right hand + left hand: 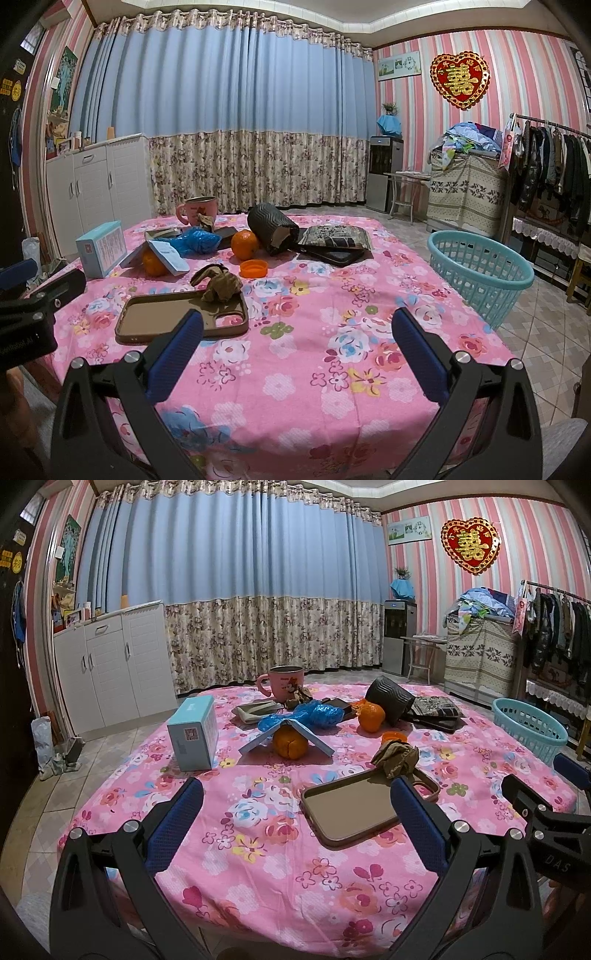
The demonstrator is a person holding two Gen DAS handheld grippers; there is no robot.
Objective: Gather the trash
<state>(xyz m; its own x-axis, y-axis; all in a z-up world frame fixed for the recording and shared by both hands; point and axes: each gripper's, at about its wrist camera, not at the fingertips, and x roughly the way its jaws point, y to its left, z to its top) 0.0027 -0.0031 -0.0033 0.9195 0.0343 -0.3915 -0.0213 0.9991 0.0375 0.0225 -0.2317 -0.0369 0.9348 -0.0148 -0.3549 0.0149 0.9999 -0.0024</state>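
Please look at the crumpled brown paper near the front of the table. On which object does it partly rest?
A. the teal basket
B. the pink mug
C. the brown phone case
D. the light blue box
C: the crumpled brown paper lies across the far edge of the brown phone case, while both grippers, left and right, are open and hold nothing.

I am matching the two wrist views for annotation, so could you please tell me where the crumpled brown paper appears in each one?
Left wrist view: the crumpled brown paper is right of centre, at the far end of the phone case.
Right wrist view: the crumpled brown paper is left of centre, again at the case's far end.
Shared landmark: the orange bottle cap, just beyond the paper in both views.
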